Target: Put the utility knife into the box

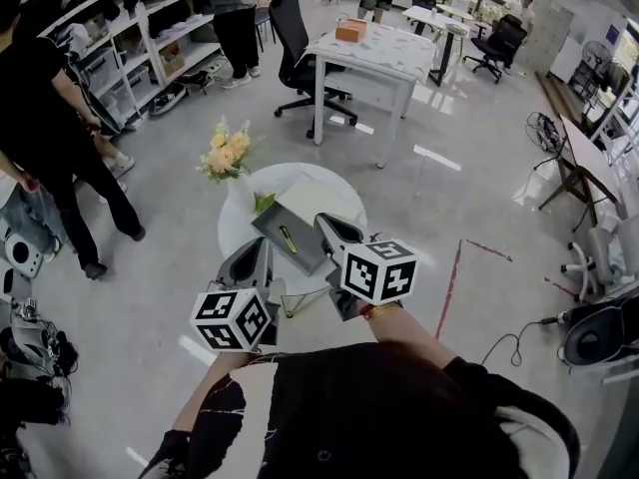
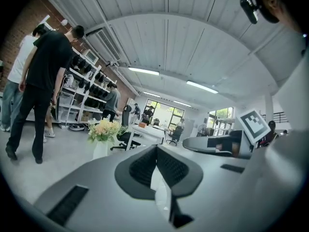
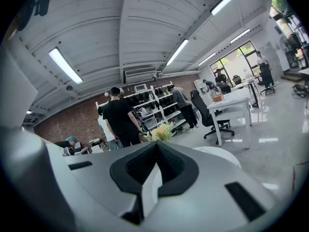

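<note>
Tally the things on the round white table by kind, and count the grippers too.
flower bouquet: 1
box: 1
utility knife, lying in the box: 1
grippers, both shut and empty: 2 (left gripper, right gripper)
Total: 5

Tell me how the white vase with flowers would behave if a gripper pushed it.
It would probably tip rather than slide: the vase looks narrow, with a wide bunch of flowers on top. It stands near the edge of the round table, so an outward push might send it off. Its material cannot be told; treat it as fragile.
</note>
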Demonstrator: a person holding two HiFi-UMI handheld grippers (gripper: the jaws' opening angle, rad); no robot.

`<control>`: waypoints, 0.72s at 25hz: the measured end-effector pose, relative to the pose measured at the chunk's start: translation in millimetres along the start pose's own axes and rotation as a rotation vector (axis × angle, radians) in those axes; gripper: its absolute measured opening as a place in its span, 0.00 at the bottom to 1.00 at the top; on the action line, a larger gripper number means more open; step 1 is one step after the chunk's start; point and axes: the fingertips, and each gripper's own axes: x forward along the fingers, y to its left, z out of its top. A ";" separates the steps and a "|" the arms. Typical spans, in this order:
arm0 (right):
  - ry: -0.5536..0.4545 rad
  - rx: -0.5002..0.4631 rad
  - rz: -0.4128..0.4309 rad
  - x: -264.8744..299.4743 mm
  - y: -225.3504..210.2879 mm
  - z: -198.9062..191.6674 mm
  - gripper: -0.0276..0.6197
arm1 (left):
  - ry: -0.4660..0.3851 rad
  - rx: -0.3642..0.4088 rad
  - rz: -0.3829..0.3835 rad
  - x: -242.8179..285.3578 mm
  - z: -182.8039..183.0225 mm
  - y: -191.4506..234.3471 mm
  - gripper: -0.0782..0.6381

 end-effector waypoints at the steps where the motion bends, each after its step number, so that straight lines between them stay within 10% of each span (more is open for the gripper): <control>1: 0.004 -0.006 0.003 0.7 -0.2 -1.4 0.05 | -0.003 -0.002 0.004 0.0 -0.1 0.1 0.12; 18: 0.053 -0.011 0.023 10.2 3.5 -11.7 0.05 | -0.013 0.003 0.037 -1.6 2.6 7.3 0.12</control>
